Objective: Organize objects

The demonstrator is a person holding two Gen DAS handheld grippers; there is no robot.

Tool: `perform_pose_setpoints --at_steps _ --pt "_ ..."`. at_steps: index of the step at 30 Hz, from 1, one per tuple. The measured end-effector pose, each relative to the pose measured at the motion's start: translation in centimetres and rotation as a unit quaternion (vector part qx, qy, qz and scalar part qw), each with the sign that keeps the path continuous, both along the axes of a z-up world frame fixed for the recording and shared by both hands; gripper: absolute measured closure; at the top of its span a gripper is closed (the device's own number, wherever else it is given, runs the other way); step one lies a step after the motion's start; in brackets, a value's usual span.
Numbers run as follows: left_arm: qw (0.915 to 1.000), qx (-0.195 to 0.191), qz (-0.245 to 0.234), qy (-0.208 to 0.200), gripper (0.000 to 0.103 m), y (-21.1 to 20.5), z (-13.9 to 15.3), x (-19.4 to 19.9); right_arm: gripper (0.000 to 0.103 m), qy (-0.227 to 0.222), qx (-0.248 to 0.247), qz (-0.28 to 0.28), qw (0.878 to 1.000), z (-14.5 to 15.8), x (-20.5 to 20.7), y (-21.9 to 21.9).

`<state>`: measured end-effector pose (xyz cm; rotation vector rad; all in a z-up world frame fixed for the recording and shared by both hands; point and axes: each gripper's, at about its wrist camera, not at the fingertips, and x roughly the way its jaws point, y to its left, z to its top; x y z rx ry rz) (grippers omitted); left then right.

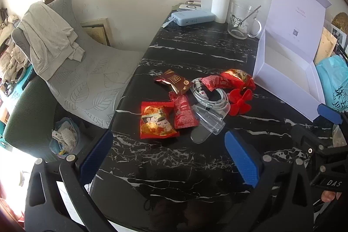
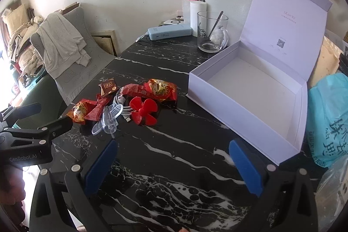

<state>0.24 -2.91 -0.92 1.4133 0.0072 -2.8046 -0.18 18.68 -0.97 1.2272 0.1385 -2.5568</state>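
Note:
On the black marble table (image 1: 195, 53) lies a loose pile. It holds a red snack packet with a cartoon couple (image 1: 157, 120) (image 2: 79, 112), a narrow red packet (image 1: 184, 112), a brown packet (image 1: 174, 80) (image 2: 108, 87), more red packets (image 1: 237, 77) (image 2: 162, 88), a coiled white cable (image 1: 208, 95) (image 2: 122, 101), a red propeller (image 1: 240, 101) (image 2: 144, 111) and a clear plastic piece (image 1: 208, 121) (image 2: 108, 121). A lavender box (image 1: 287, 66) (image 2: 250, 88) stands open and empty to the right. My left gripper (image 1: 168, 159) (image 2: 47, 116) hovers open just short of the pile. My right gripper (image 2: 174, 166) (image 1: 315, 123) is open, empty, near the box's front corner.
A glass mug with a spoon (image 1: 241, 21), a blue power bank (image 1: 193, 17), a paper roll (image 1: 220, 4) and jars stand at the back. A blue plastic bag (image 2: 328, 119) lies right of the box. Left of the table edge are a cloth-draped chair (image 1: 50, 40) and a bin (image 1: 65, 136).

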Motion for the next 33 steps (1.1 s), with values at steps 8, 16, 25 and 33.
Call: perform_pose_setpoints --at_steps 8,16,25,33 --pt "0.9997 -0.022 0.003 -0.014 0.000 -0.7 -1.7 -0.5 0.003 -0.018 -0.001 0.023 1.000 -2.2 -0.6 -1.4" --pt "0.9983 -0.056 -0.013 -0.014 0.000 -0.6 -3.2 -1.2 0.012 -0.030 -0.020 0.051 0.998 -3.6 -2.1 -2.7" --pt "0.9938 -0.105 -0.034 0.000 0.000 -0.3 -3.4 -2.6 0.019 -0.036 -0.032 0.051 0.998 -4.2 -5.2 -3.6" --pt "0.9975 -0.068 -0.019 -0.004 0.000 -2.0 -3.1 -4.3 0.020 -0.046 -0.033 0.056 0.997 -5.0 -7.3 -4.5"
